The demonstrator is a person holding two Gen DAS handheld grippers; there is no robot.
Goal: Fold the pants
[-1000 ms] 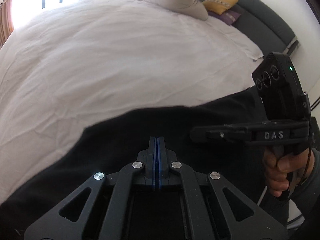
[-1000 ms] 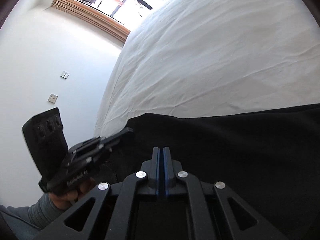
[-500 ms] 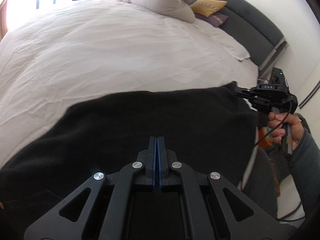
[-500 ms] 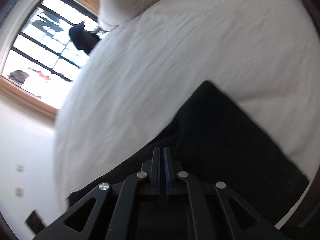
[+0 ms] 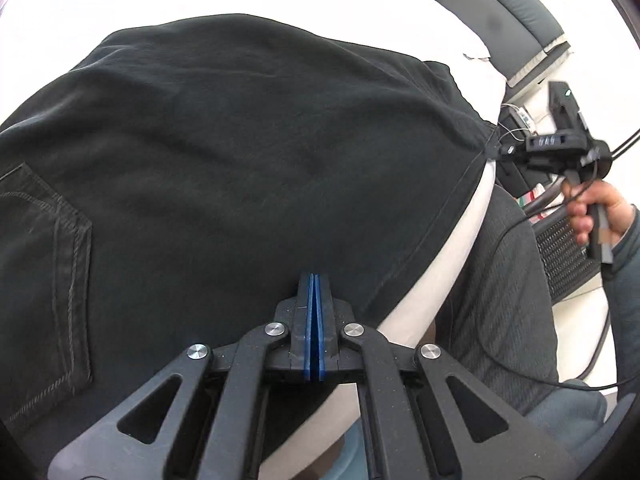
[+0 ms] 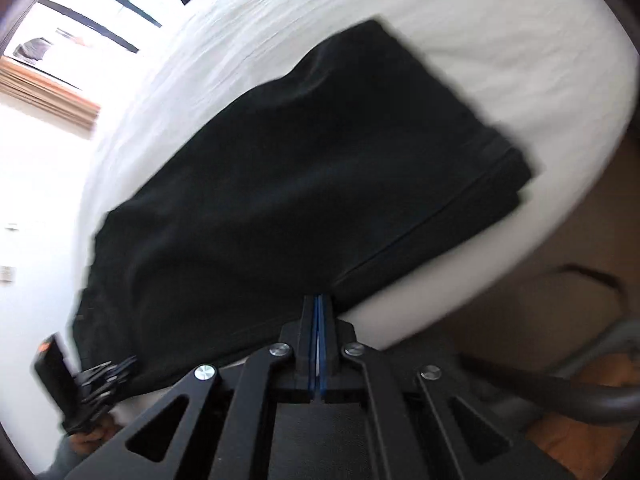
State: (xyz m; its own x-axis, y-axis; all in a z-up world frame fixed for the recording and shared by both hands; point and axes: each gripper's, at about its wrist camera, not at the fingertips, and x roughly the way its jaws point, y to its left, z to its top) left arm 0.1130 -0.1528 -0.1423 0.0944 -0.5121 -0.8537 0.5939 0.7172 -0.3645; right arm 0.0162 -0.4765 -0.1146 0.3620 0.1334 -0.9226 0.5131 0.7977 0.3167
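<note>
The left gripper had its blue-lined jaws pressed together at the near edge of the pants; black cloth ran up to the tips, but whether any was pinched between them could not be told. The right gripper stood the same way, jaws together at the hem's stitched edge, after closing the last small gap within the past moment; from the left wrist view its tips met a corner of the hem, where the cloth was drawn taut toward them. Both tools were matte black plastic with silver pivot screws.

The pants were black woven fabric, soft and faintly creased, lying as a broad slab on the white bed sheet near the bed's edge. A back pocket with double pale stitching showed at the left, and a straight seam ran along the near hem. The sheet was finely wrinkled.

The right hand curled around its gripper's handle, a grey sleeve behind it, cables trailing. Both grippers angled steeply down at the cloth. Beyond lay a dark padded headboard.
</note>
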